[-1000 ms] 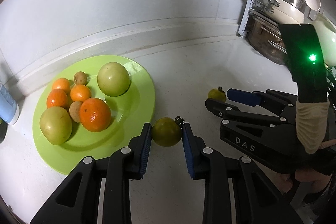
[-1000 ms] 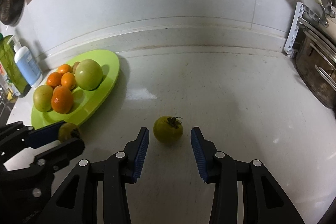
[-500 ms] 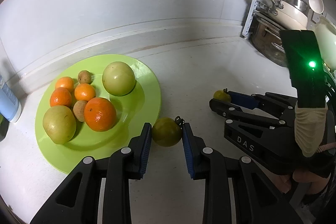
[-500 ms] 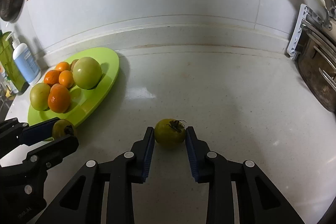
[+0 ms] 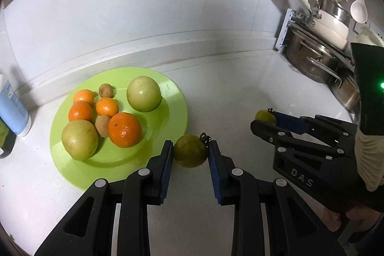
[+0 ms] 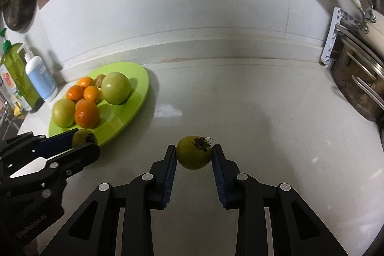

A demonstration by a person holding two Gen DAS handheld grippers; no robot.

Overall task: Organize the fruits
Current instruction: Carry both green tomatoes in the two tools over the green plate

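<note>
A lime green plate (image 5: 168,97) holds several oranges, two large green fruits and small brown fruits; it also shows in the right wrist view (image 6: 141,78). My left gripper (image 5: 190,151) is shut on a dark green tomato (image 5: 190,151) just off the plate's right rim. My right gripper (image 6: 194,152) is shut on a second green tomato (image 6: 194,152) with a dry stem, above the counter. The right gripper with its tomato (image 5: 264,117) shows at the right of the left wrist view. The left gripper with its tomato (image 6: 81,139) shows at the left of the right wrist view.
Stacked pots and pans (image 5: 321,40) with cream handles stand at the right on a rack (image 6: 333,40). A blue-white pump bottle (image 6: 42,78) and a green bottle (image 6: 16,73) stand left of the plate. A white backsplash wall runs behind the counter.
My right gripper closed on its tomato and has lifted it slightly. My left gripper stays shut on its tomato and has shifted a little beside the plate's rim.
</note>
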